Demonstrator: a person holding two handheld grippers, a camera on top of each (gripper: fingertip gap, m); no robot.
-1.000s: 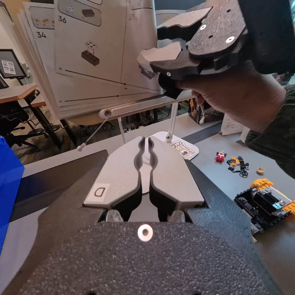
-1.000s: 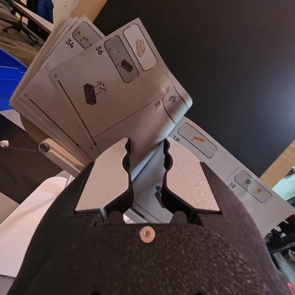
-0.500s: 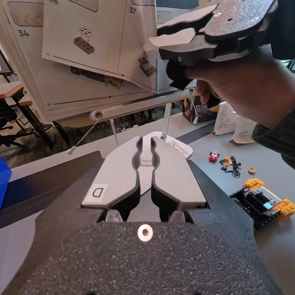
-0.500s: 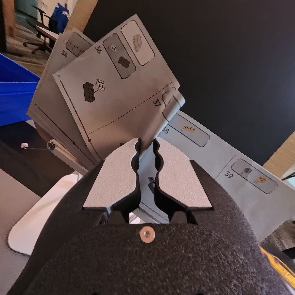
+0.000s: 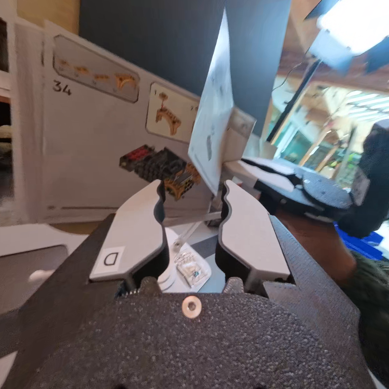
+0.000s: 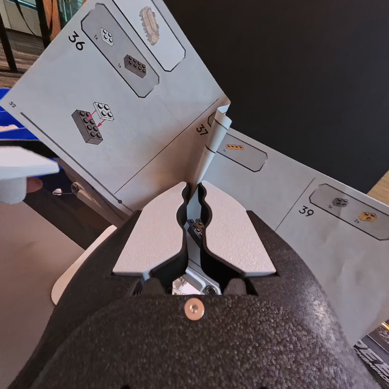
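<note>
A brick-building instruction booklet (image 5: 84,147) stands open on a white stand (image 5: 185,271). My right gripper (image 6: 192,186) is shut on the lower edge of one loose page (image 6: 126,126) and holds it lifted off the right-hand pages (image 6: 294,210). In the left wrist view that page (image 5: 212,126) stands edge-on, pinched by my right gripper (image 5: 233,166). My left gripper (image 5: 192,188) is open and empty just in front of the booklet. The page's lower corner hangs by its right fingertip (image 5: 228,189) without being pressed. A finger of the left gripper (image 6: 25,162) shows at the left edge of the right wrist view.
A dark wall panel (image 6: 294,63) stands behind the booklet. A blue bin (image 5: 357,242) lies to the side. The stand's page-holder arm (image 6: 84,193) runs under the booklet's lower edge. A black and yellow object (image 6: 374,353) lies at the lower right. There is about 11 cm between the tips of the two grippers.
My right gripper closed on the page edge and swung the page up and leftward. My left gripper went from shut to open and moved up close to the booklet.
</note>
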